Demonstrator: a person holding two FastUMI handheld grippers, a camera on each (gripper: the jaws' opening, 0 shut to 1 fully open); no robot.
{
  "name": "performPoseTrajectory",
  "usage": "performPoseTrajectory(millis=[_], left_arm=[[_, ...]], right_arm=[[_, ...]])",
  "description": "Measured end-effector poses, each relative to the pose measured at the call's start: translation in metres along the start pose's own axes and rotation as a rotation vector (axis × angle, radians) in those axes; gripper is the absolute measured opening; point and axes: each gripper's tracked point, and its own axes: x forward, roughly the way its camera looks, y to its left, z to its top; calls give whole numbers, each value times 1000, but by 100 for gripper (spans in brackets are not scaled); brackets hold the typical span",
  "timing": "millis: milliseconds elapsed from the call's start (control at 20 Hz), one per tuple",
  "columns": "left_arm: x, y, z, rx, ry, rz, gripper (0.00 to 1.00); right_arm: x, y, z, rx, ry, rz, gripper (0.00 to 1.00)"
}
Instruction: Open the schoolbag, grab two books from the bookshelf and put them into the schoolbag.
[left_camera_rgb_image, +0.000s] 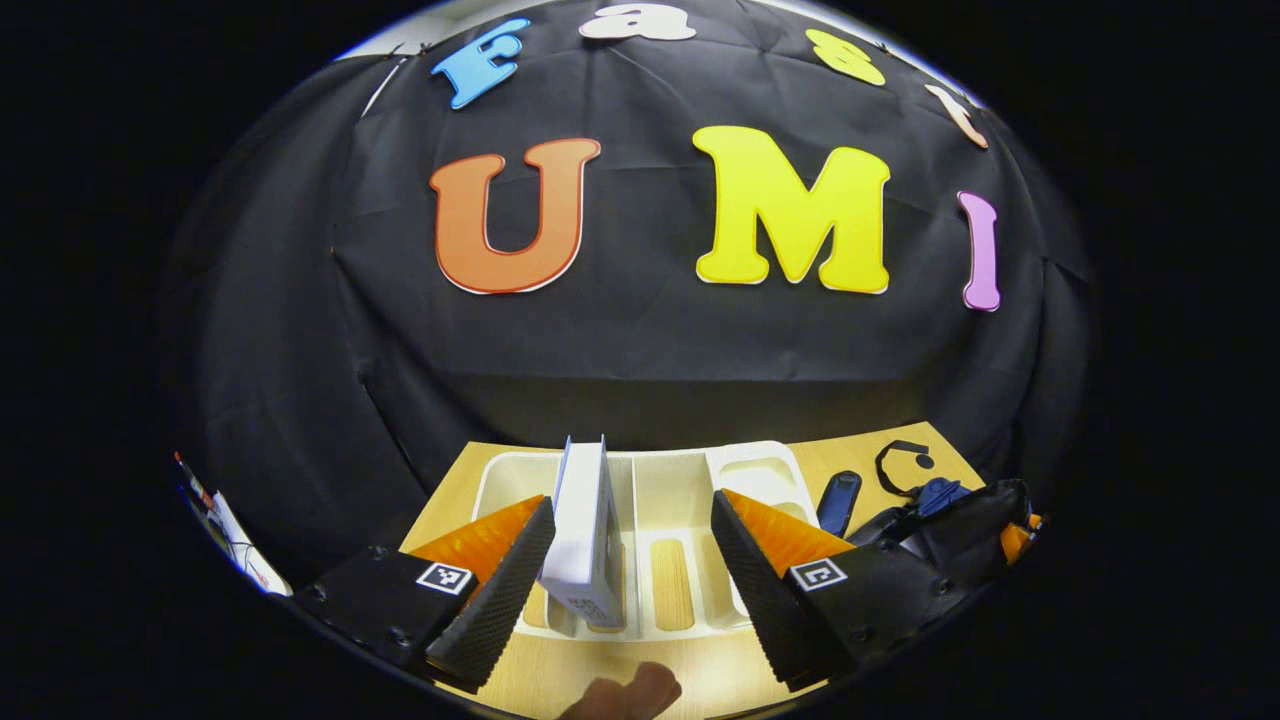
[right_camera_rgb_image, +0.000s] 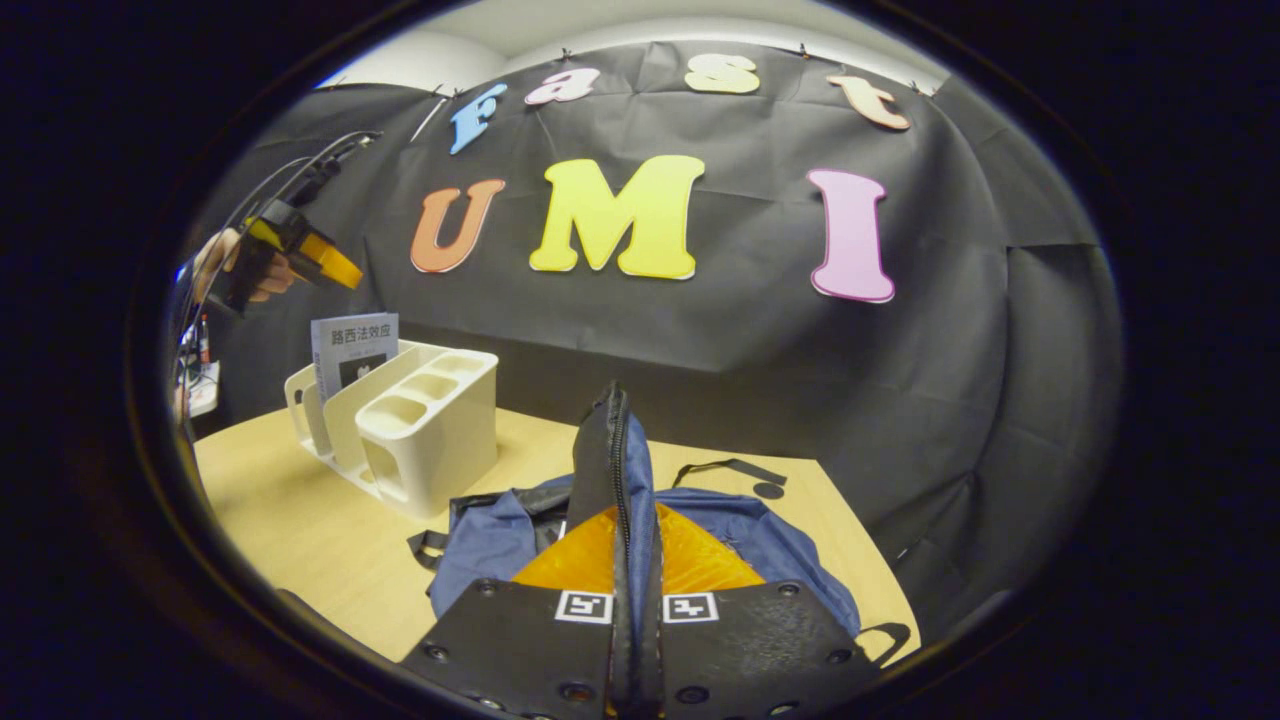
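We see one book (left_camera_rgb_image: 585, 530) standing upright in the white bookshelf (left_camera_rgb_image: 760, 462), a divided plastic rack on the wooden table (left_camera_rgb_image: 850, 455). In the left gripper view the left gripper (left_camera_rgb_image: 620, 590) hangs above the rack with its jaws wide apart. The book rises between the two fingers, close beside the left-hand one, though we cannot tell whether that finger touches it; the other finger stands well apart from it. So this gripper has hold of nothing. A fingertip (left_camera_rgb_image: 625, 695) of the person shows at the bottom edge.

In the right gripper view the same book (right_camera_rgb_image: 353, 350) stands in the far end of the bookshelf (right_camera_rgb_image: 425, 430), and we count only this one book in the rack. The left gripper (right_camera_rgb_image: 300, 255), held by a hand (right_camera_rgb_image: 225, 265), hovers above and just to the left of it.

The schoolbag (right_camera_rgb_image: 740, 530), blue with black trim, lies on the table (right_camera_rgb_image: 300, 520) just beside the rack. The right gripper (right_camera_rgb_image: 635, 610) has both fingers pressed together on a raised edge of the bag, a black strip with a zip that stands up between them. In the left gripper view the schoolbag (left_camera_rgb_image: 940, 510) lies to the right of the rack.
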Motion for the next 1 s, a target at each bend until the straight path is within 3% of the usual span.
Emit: performPoseTrajectory(millis=[450,550,800,1000], left_arm=[[56,10,-33,91,269,65,96],[63,22,-29,144,276,123,96],[65,22,-26,155,275,120,97],[61,31,-17,190,248,176,97]], right_arm=[[2,-2,-7,18,9,28,4],[5,-3,-10,33,18,37,4],[6,-7,-12,37,15,34,4],[6,-1,-12,23,15,42,4]])
